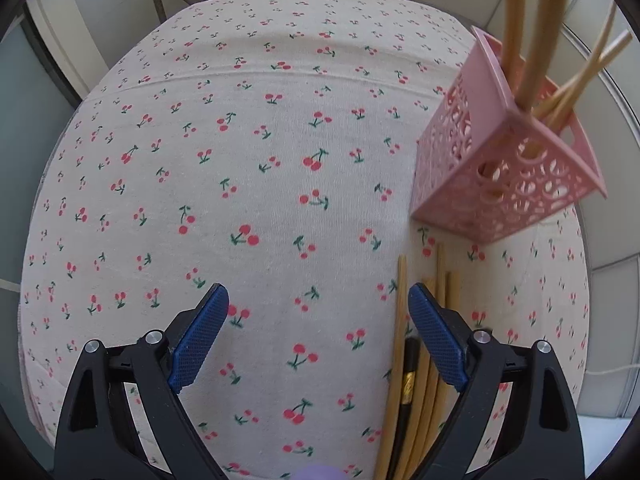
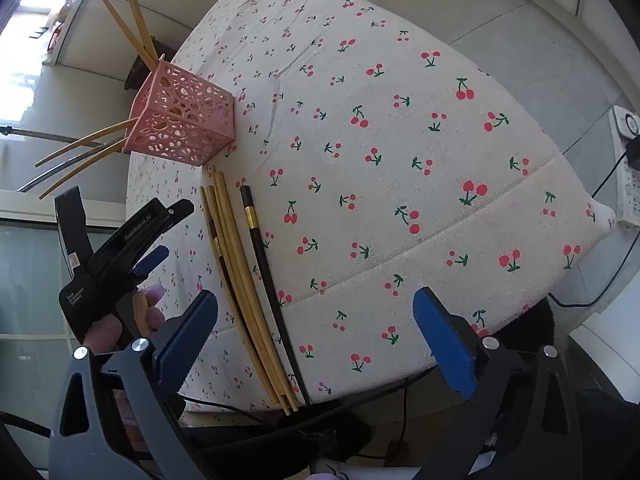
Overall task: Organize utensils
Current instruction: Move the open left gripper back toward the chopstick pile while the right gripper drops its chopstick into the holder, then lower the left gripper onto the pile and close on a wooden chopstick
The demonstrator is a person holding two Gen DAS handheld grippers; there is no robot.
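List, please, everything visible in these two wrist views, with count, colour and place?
Holder: one, pink, perforated, at the table's edge.
Chopsticks in holder: four, tan, leaning out of its top.
Wooden chopsticks: several, tan, lying bundled on the cloth near the holder.
Black chopsticks: two, gold-banded, among the bundle.
Tablecloth: one, cream with red cherries, covering the table.
Power strip: one, white, on the floor.
Left gripper: open, empty, beside the bundle.
Right gripper: open, empty.
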